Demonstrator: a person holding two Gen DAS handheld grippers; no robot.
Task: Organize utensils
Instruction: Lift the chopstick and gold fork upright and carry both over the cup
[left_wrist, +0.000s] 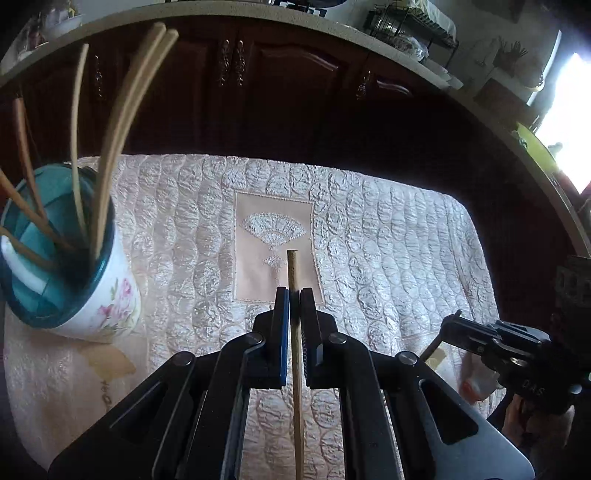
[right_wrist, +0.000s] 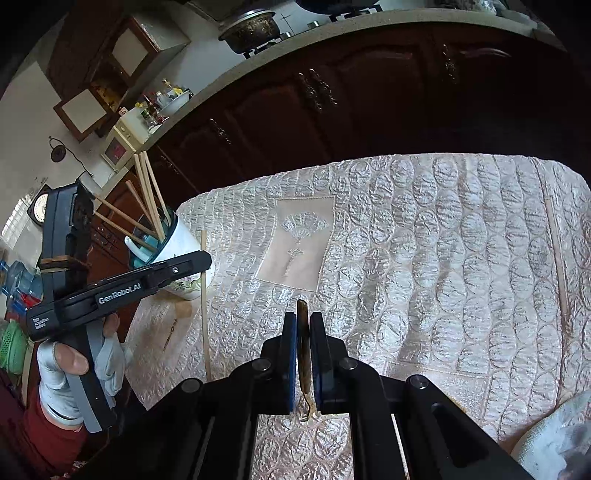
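Left wrist view: a floral cup (left_wrist: 85, 295) stands at the left on the quilted cloth (left_wrist: 388, 240), holding several chopsticks (left_wrist: 110, 155). In the middle, the left gripper (left_wrist: 294, 295) is clamped on 1 pale chopstick (left_wrist: 293, 269), lifted above the cloth. At the right, the right gripper (left_wrist: 456, 325) appears side-on. Right wrist view: the cup (right_wrist: 184, 247) sits far left, a gloved hand (right_wrist: 74, 362) below it; the right gripper (right_wrist: 303, 319) pinches a dark thin utensil (right_wrist: 302, 314).
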